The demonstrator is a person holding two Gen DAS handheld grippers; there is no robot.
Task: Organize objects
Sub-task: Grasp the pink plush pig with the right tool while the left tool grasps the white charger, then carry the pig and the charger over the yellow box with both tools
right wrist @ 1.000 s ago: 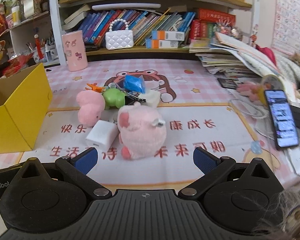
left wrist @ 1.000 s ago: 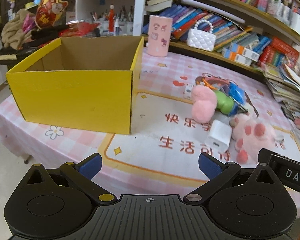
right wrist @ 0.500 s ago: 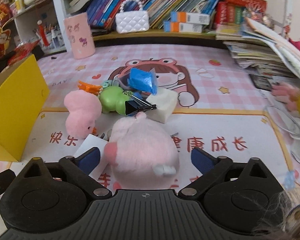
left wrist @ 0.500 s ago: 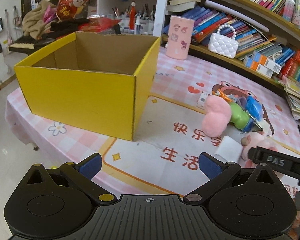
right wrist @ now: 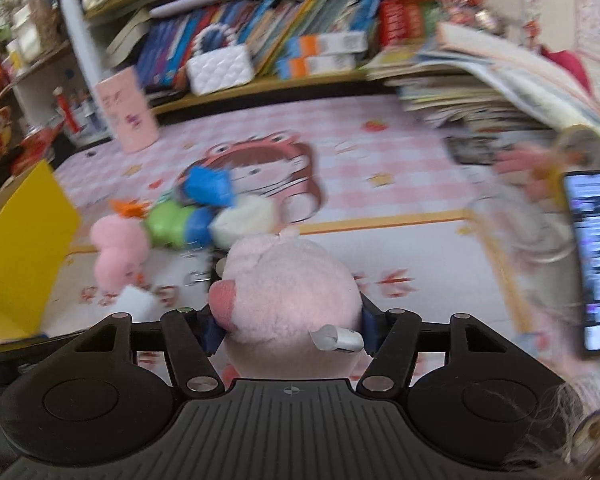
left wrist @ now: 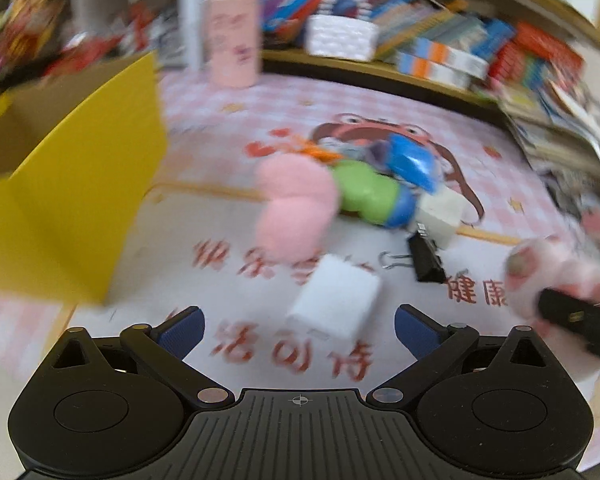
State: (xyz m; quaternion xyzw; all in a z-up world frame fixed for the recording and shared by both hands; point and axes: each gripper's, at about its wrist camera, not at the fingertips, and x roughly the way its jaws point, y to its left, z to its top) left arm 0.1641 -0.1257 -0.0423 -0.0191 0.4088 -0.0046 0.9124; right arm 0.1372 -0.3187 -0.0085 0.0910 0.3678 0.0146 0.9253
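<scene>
- The right wrist view shows the right gripper [right wrist: 290,330] with its blue-padded fingers [right wrist: 212,330] pressed against both sides of a round pink plush pig [right wrist: 288,284]. The jaws have just been closing, and the pig sits squarely between them, filling the gap, its darker pink snout beside the left pad and a white tag near the right pad.
- Only this view shows a lit phone [right wrist: 594,258] at the right edge of the desk [right wrist: 400,160], beside a stack of papers and magazines.
- The left wrist view, heavily blurred, shows the left gripper [left wrist: 300,330] with its fingers [left wrist: 182,330] spread wide and nothing between them.
- Only this view shows a white rectangular block [left wrist: 334,296] lying on the desk just ahead of the left fingers, slightly right of the middle of the gap and apart from both pads.
- It also shows a black binder clip [left wrist: 426,258] further ahead to the right, and the pink pig at the far right edge with a black part of the other gripper across it.
- Both views show a heap of small things behind: a pale pink fluffy toy [left wrist: 296,204], a green and blue toy [left wrist: 366,192], a blue packet [left wrist: 412,160] and a white cube [left wrist: 440,214].
- A yellow cardboard box [left wrist: 68,208] stands open at the left in both views, well apart from the pig.
- A bookshelf [right wrist: 300,40] runs behind the desk, holding a white quilted handbag [right wrist: 220,66]; a pink cylindrical holder [right wrist: 126,114] stands on the desk in front of it.
</scene>
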